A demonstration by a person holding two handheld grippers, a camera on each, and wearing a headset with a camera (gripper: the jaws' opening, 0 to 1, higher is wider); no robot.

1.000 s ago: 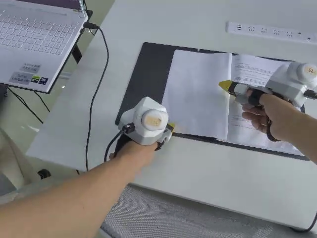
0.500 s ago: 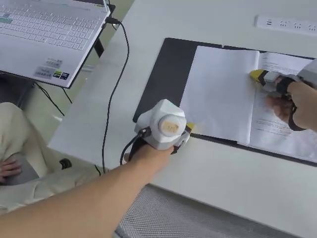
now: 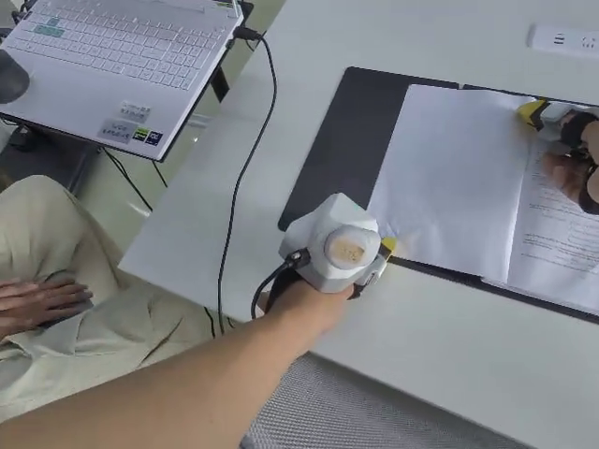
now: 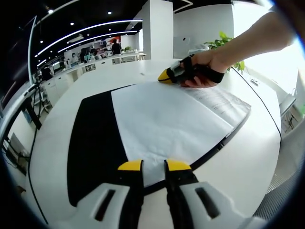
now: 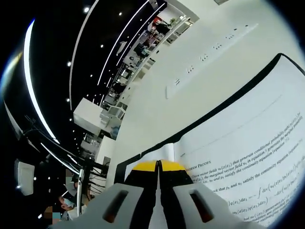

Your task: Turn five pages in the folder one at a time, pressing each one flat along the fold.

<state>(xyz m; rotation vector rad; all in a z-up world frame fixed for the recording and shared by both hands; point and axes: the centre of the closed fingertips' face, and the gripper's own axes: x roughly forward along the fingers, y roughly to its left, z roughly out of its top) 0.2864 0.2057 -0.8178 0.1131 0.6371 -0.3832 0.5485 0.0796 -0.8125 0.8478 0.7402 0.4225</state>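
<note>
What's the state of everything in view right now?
folder: open, flat on the table.
blank page: turned, lying flat on the left half.
printed page: face up on the right half.
left gripper: jaws slightly apart, at the blank page's near edge.
right gripper: jaws shut, tip at the fold.
laptop: lid open, cable plugged in.

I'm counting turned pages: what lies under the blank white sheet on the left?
The black folder cover shows beyond the left and near edges of the white sheet. Any pages stacked beneath are covered.
</note>
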